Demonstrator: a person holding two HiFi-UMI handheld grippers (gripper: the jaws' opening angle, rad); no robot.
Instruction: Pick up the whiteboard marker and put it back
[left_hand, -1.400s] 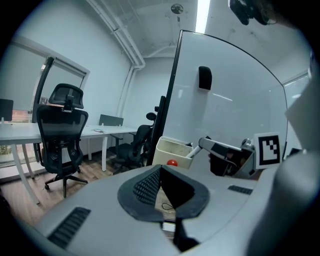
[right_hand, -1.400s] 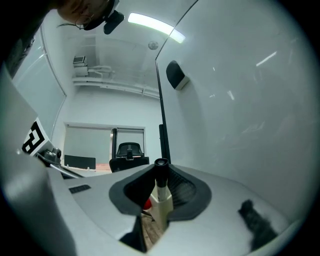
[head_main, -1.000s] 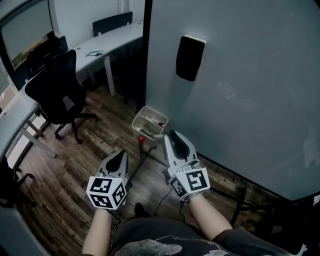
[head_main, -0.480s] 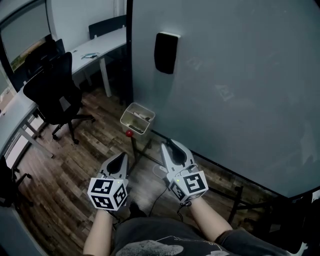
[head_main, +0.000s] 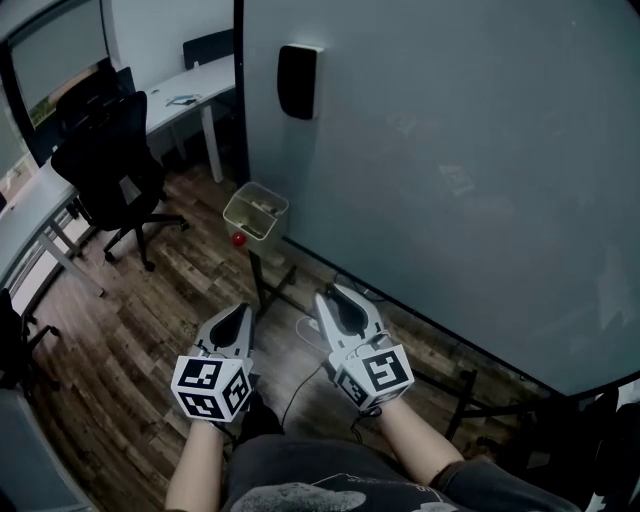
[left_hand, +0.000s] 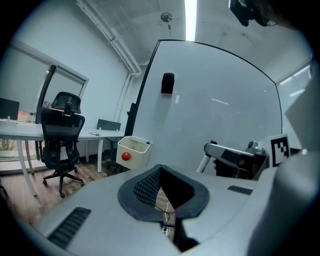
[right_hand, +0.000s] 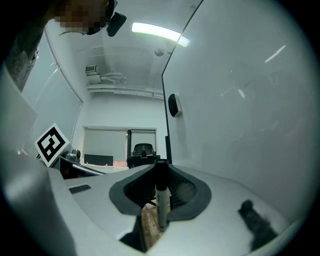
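Note:
A whiteboard marker (right_hand: 161, 200) with a black cap and white body stands upright between the jaws of my right gripper (right_hand: 161, 197), which is shut on it. In the head view the right gripper (head_main: 338, 302) hovers low in front of the big whiteboard (head_main: 450, 150); the marker cannot be made out there. To its left, my left gripper (head_main: 234, 325) has its jaws together and holds nothing. In the left gripper view its jaws (left_hand: 161, 186) close on nothing. A cream holder box (head_main: 256, 211) with a red knob (head_main: 238, 239) hangs at the board's lower left; it also shows as the holder box (left_hand: 134, 152).
A black eraser (head_main: 297, 81) sticks to the upper left of the board. The board's stand legs (head_main: 262, 290) and a cable (head_main: 305, 385) cross the wooden floor. A black office chair (head_main: 108, 170) and white desks (head_main: 190, 95) stand to the left.
The holder box, eraser and board edge have shifted left and up in the head view. Both grippers keep about the same pose, the right still shut on the marker.

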